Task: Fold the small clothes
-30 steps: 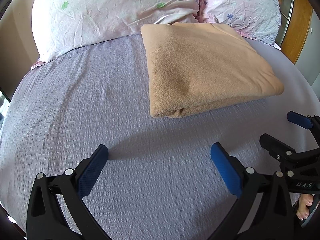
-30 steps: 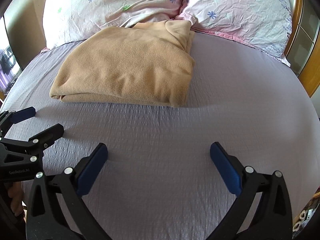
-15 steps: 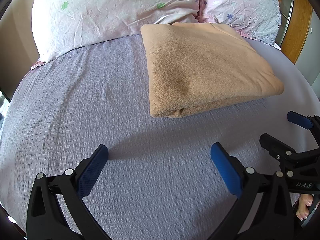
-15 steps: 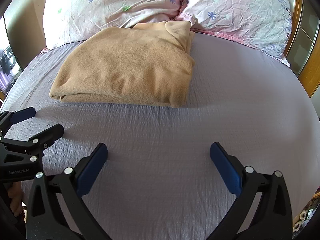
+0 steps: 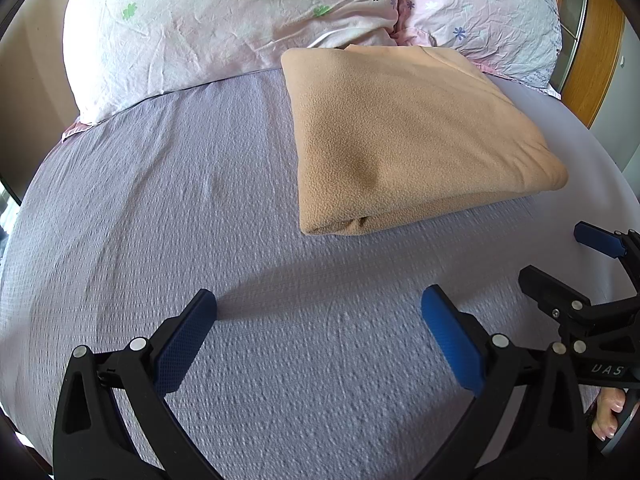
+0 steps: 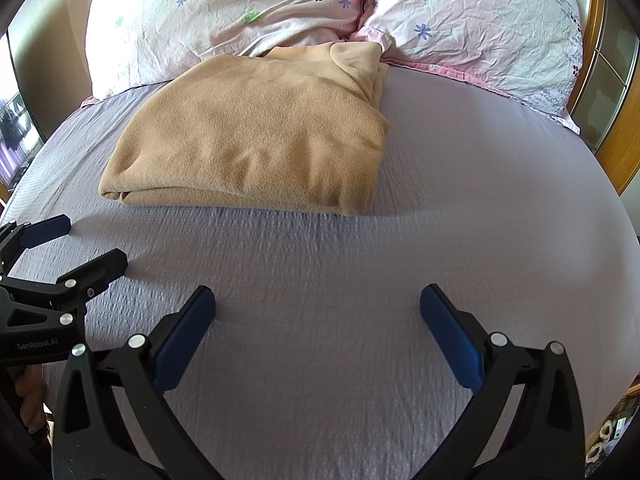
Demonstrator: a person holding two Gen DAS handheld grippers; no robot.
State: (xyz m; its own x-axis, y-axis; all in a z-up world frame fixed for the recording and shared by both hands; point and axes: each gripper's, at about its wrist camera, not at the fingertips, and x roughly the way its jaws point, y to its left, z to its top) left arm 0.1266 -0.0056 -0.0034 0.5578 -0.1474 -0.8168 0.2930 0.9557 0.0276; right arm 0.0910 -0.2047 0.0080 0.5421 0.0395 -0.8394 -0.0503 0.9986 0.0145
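A tan fleece garment (image 5: 412, 140) lies folded in a neat block on the lilac bed sheet (image 5: 160, 208), its far end against the pillows; it also shows in the right wrist view (image 6: 260, 136). My left gripper (image 5: 318, 320) is open and empty, hovering over the sheet in front of the garment's near left corner. My right gripper (image 6: 318, 320) is open and empty over the sheet, in front of the garment's near right corner. Each gripper shows at the edge of the other's view: the right one (image 5: 560, 264), the left one (image 6: 76, 244). Neither touches the garment.
Two pink flower-print pillows (image 6: 224, 12) (image 6: 480, 28) lie across the head of the bed. A wooden frame (image 5: 592, 48) stands at the far right. A bare foot (image 5: 608, 412) shows below the bed edge at the lower right.
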